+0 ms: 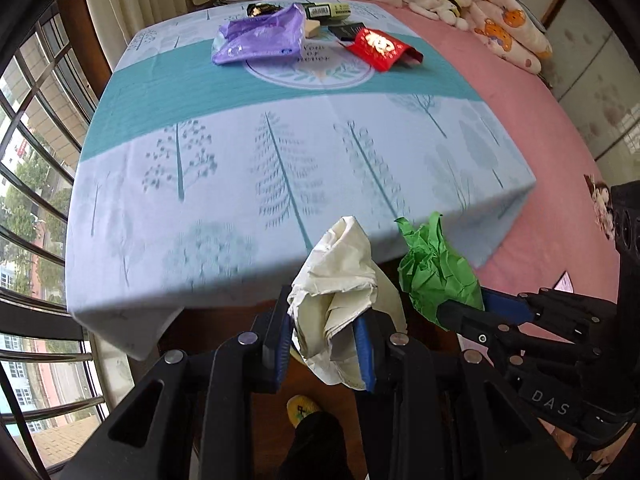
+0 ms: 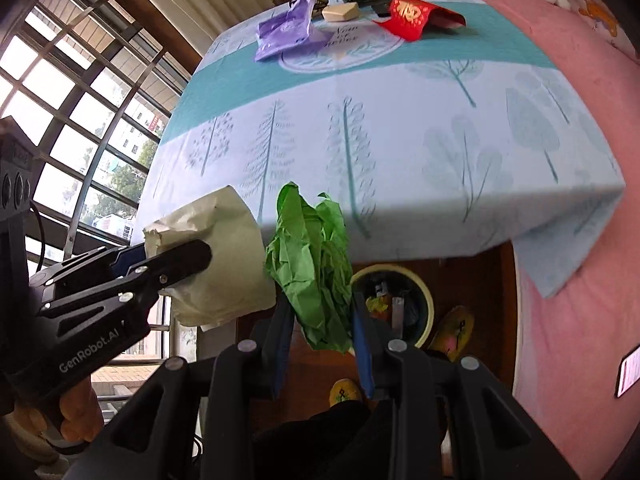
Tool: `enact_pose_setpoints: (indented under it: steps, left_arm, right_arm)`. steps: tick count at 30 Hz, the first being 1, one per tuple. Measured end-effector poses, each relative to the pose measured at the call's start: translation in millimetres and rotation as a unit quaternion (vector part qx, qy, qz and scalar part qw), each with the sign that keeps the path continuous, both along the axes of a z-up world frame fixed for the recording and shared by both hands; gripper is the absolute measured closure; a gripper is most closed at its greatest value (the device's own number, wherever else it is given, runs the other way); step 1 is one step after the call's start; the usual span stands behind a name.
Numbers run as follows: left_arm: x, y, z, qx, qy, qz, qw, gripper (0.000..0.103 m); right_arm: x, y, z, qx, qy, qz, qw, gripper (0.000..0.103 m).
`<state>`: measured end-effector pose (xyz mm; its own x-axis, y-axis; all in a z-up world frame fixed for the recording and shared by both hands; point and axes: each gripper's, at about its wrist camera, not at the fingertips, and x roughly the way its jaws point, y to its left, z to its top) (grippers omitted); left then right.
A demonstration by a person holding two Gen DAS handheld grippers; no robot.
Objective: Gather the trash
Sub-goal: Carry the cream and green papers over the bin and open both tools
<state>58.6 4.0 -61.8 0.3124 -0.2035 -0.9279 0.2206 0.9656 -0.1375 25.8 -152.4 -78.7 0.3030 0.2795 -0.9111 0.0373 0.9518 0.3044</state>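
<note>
My left gripper (image 1: 326, 344) is shut on a crumpled cream paper (image 1: 340, 280), held just off the table's near edge. Beside it on the right, my right gripper (image 2: 322, 340) is shut on a crumpled green paper (image 2: 312, 264); that green paper (image 1: 436, 272) also shows in the left wrist view, and the cream paper (image 2: 212, 256) in the right wrist view. Below the green wad stands a round bin (image 2: 424, 300) with trash inside, on the wooden floor. On the far part of the table lie a purple bag (image 1: 256, 36), a red packet (image 1: 380, 46) and a green box (image 1: 326, 11).
The table wears a blue tree-print cloth (image 1: 280, 160). A pink bed (image 1: 560, 140) with soft toys (image 1: 440, 0) runs along the right. A barred window (image 1: 32, 160) fills the left. Yellow slippers (image 2: 452, 332) stand by the bin. A phone (image 2: 630, 372) lies on the bed.
</note>
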Motion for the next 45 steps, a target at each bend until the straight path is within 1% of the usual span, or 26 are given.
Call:
enact_pose_setpoints:
  steps: [6, 10, 12, 14, 19, 24, 28, 30, 32, 35, 36, 37, 38, 39, 40, 41, 45]
  left_arm:
    - [-39.4, -9.2, -11.6, 0.003, -0.002, -0.019, 0.9998, 0.077]
    - [-54.8, -18.7, -36.8, 0.004, 0.004, -0.027, 0.9996, 0.077]
    - [-59.4, -22.5, -54.3, 0.004, 0.014, -0.028, 0.9995, 0.077]
    - [-61.6, -25.9, -75.8, 0.007, 0.026, -0.028, 0.9993, 0.077]
    - [-56.6, -34.7, -137.2, 0.019, 0.054, -0.015, 0.9983, 0.077]
    - [-45.0, -43.6, -207.8, 0.036, 0.069, -0.003, 0.997, 0.077]
    - [-36.0, -48.9, -266.9, 0.061, 0.078, 0.003, 0.9951, 0.076]
    - [-31.7, -48.7, -292.6, 0.068, 0.081, 0.008, 0.9943, 0.076]
    - [-29.3, -46.2, -315.6, 0.072, 0.084, 0.012, 0.9938, 0.074]
    - [-26.1, -37.7, -340.8, 0.071, 0.091, 0.022, 0.9931, 0.064]
    - [-25.4, -36.0, -346.4, 0.067, 0.093, 0.026, 0.993, 0.055]
    - [-24.9, -34.4, -351.8, 0.064, 0.098, 0.03, 0.9927, 0.039]
    - [-23.3, -34.8, -356.1, 0.065, 0.101, 0.033, 0.9923, 0.032]
    - [-22.5, -34.3, -358.7, 0.067, 0.099, 0.037, 0.9922, 0.024]
    - [-22.5, -33.0, -360.3, 0.068, 0.094, 0.039, 0.9924, 0.023]
    - [-22.2, -31.6, -361.3, 0.05, 0.097, 0.03, 0.9936, 0.023]
    - [-20.2, -25.3, -365.1, 0.059, 0.091, 0.042, 0.9933, 0.018]
  right_arm:
    - [-34.3, 7.9, -18.4, 0.004, 0.025, -0.015, 1.0, 0.075]
    - [-52.0, 4.0, -41.0, 0.005, 0.039, -0.036, 0.999, 0.075]
    - [-58.9, -0.3, -60.2, 0.01, 0.053, -0.048, 0.997, 0.075]
    - [-62.4, -4.3, -77.8, 0.009, 0.064, -0.053, 0.996, 0.075]
    - [-64.9, -14.7, -137.0, 0.012, 0.089, -0.065, 0.994, 0.075]
    - [-57.2, -26.3, -212.4, 0.016, 0.111, -0.08, 0.99, 0.075]
    - [-51.0, -36.3, -276.1, 0.018, 0.121, -0.086, 0.989, 0.075]
    - [-46.0, -39.7, -302.9, 0.018, 0.124, -0.089, 0.988, 0.073]
    - [-43.7, -43.2, -322.6, 0.019, 0.121, -0.09, 0.988, 0.072]
    - [-37.5, -48.0, -350.9, 0.028, 0.123, -0.101, 0.987, 0.07]
    - [-36.1, -49.8, -357.2, 0.034, 0.123, -0.106, 0.986, 0.067]
    - [-35.0, -51.2, -361.8, 0.037, 0.122, -0.109, 0.986, 0.062]
    - [-33.4, -52.6, -365.5, 0.04, 0.118, -0.111, 0.986, 0.06]
    - [-32.3, -53.3, -368.0, 0.042, 0.115, -0.112, 0.986, 0.054]
    - [-32.3, -53.4, -368.9, 0.043, 0.112, -0.113, 0.986, 0.052]
    - [-31.7, -53.6, -369.1, 0.042, 0.108, -0.113, 0.987, 0.052]
    - [-33.7, -54.2, -367.3, 0.038, 0.1, -0.109, 0.988, 0.052]
